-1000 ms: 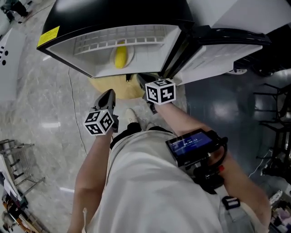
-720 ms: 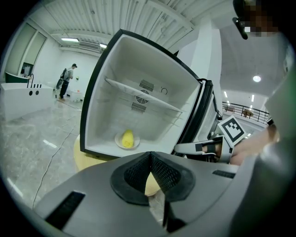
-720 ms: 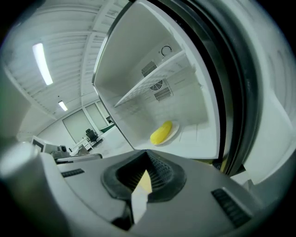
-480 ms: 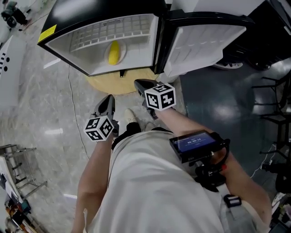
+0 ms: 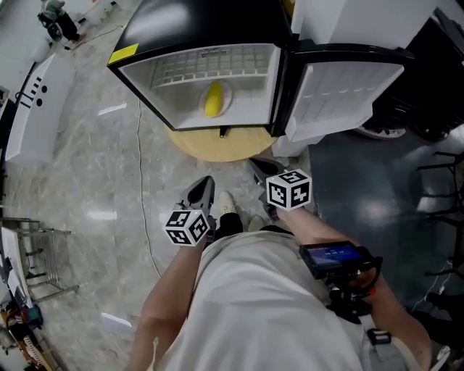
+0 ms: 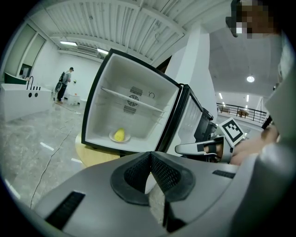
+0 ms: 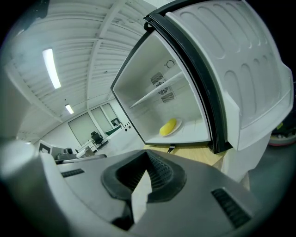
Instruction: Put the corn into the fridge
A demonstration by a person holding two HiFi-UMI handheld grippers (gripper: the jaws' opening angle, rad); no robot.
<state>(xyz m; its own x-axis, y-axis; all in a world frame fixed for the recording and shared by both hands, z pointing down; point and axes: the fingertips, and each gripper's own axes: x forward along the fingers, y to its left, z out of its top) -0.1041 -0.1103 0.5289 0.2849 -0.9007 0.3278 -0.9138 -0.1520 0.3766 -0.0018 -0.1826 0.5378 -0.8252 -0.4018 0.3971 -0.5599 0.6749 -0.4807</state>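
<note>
While the corn (image 5: 213, 99) lies on a plate (image 5: 227, 96) inside the open fridge (image 5: 203, 22), left claw (image 5: 205, 182) and right claw (image 5: 258, 167) are held clenched, empty.

I'm drawing back from the fridge (image 5: 250, 101): the right hand-held gripper (image 5: 260, 169), earlier right under the fridge's front edge, is pulling clear of it, and the left hand-held gripper (image 5: 204, 188) is retreating alongside.

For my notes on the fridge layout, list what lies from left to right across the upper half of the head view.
Long white counter → small yellow rectangular sticker → yellow corn cob lying on a round white plate → open white fridge door.
</note>
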